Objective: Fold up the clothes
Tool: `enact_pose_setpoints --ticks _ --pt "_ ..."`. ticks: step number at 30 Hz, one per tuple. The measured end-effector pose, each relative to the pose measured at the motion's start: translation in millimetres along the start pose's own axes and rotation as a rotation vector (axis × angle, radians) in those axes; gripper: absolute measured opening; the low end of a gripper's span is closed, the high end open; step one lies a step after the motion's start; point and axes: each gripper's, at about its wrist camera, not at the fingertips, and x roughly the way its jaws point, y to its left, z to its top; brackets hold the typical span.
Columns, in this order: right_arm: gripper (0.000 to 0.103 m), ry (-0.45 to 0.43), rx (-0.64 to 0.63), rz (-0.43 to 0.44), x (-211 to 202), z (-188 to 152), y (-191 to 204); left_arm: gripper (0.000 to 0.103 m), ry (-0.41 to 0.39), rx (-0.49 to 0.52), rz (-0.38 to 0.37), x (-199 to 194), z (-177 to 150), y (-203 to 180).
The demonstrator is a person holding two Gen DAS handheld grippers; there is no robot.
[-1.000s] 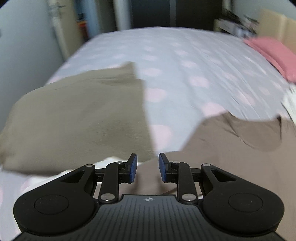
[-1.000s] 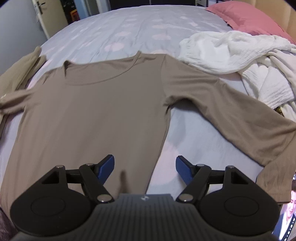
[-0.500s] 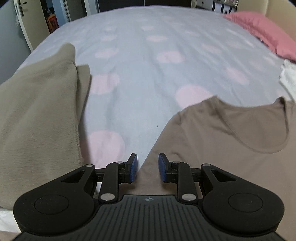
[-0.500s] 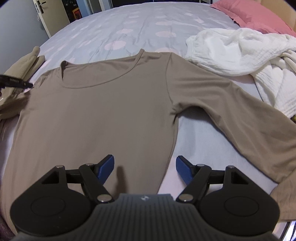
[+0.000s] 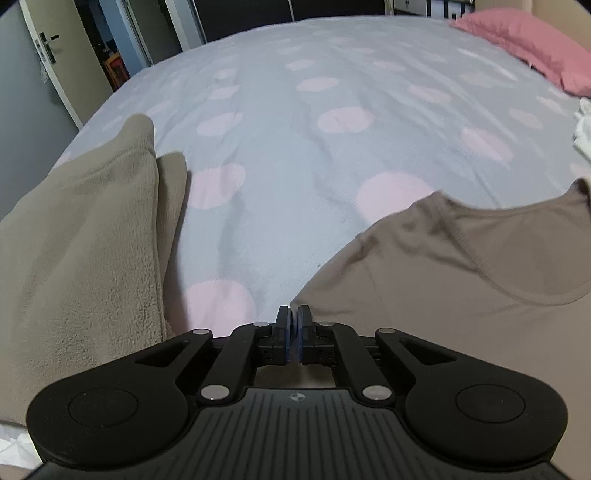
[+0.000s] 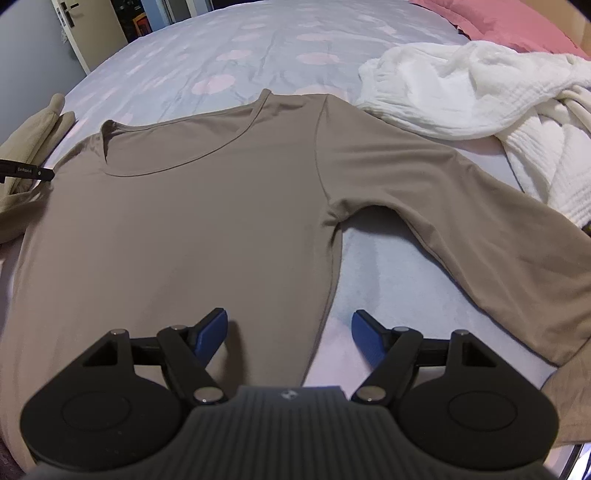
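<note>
On the far left of the bed (image 6: 258, 33) lies a beige fleece blanket (image 5: 74, 258), just beside the left edge of the brown long-sleeved shirt (image 6: 203, 221). The shirt is spread flat, front up, with the neckline away from the person and the hem toward them, so its long axis runs from near to far.

The left gripper (image 5: 294, 325) is at the shirt's left shoulder edge, where the sleeve begins. Its fingers (image 5: 305, 315) have just been closing and are now clenched together; the fabric edge meets them, but I cannot tell if cloth is really caught between them.

The right gripper (image 6: 288, 332) hovers low over the right side seam of the body, below the armpit. Its fingers (image 6: 212, 326) are released and wide, 1 over the cloth and 1 over the bare sheet, with the seam between them but not pressed.

I judge the next move is a fold of the left side inward, so the left hand is the nearer one for it.

To the right, the right sleeve stretches out toward the white garment (image 6: 480, 88), which touches the shoulder and may hinder that sleeve. A pink pillow (image 6: 517, 22) lies far behind.
</note>
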Motion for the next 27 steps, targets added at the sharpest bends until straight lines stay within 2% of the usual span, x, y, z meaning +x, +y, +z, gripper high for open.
enact_pose_setpoints --ticks 1,3,8,12,18,23,27 --pt "0.077 0.002 0.001 0.000 -1.4 -1.5 0.2 0.005 -0.007 -0.002 0.000 -5.4 0.5 -1.4" --pt "0.077 0.005 -0.003 0.002 -5.1 -5.1 2.2 0.016 -0.030 -0.008 -0.012 -20.5 -1.8 -5.6" --pt "0.077 0.006 -0.035 0.015 -19.5 -18.1 8.7 0.019 -0.062 0.024 -0.070 -59.7 -16.9 -26.5" --pt "0.077 0.001 -0.066 0.019 -33.0 -31.6 13.6 0.024 -0.075 0.058 -0.126 -92.7 -41.4 -51.8" --pt "0.077 0.000 -0.114 0.043 -54.8 -55.0 15.4 0.024 -0.056 0.103 -0.228 -132.1 -89.9 -93.0" --pt "0.075 0.007 -0.122 0.092 -72.5 -71.1 8.8 0.024 -0.037 0.113 -0.276 -159.7 -127.2 -112.8" --pt "0.064 0.030 -0.133 0.121 -86.6 -87.7 8.9 0.024 0.002 0.089 -0.306 -171.2 -148.2 -120.2"
